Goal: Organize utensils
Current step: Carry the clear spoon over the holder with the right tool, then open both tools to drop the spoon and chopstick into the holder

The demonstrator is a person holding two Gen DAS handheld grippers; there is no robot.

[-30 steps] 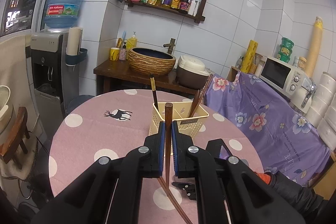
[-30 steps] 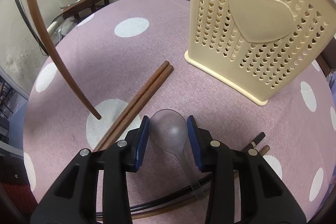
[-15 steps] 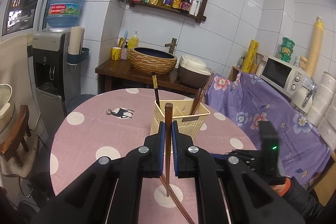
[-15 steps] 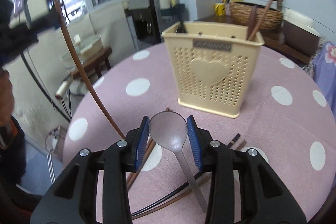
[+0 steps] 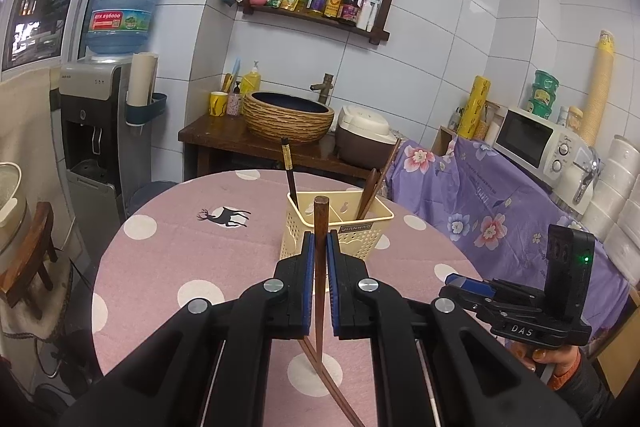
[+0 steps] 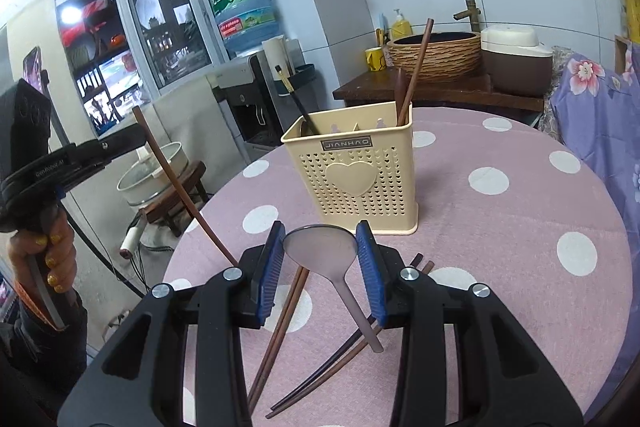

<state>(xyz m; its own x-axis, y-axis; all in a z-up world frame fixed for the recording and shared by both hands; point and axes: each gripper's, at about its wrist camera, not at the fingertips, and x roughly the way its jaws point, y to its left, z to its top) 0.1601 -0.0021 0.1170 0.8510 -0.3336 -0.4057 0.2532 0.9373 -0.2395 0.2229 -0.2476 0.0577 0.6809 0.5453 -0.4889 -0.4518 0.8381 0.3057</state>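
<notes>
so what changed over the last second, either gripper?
The right gripper lifted the clear spoon off the table and levelled out: its view went from looking down at the cloth to facing the cream utensil basket. It is shut on the spoon throughout. The left gripper kept still, shut on the brown chopstick. The loose chopsticks have not moved.

Utensil headcount – one holder (image 6: 352,171), one clear spoon (image 6: 322,247)

Chopsticks: four loose on the table at 6 o'clock (image 6: 280,323), three utensils standing in the holder – one more chopstick (image 5: 320,259) gripped.
</notes>
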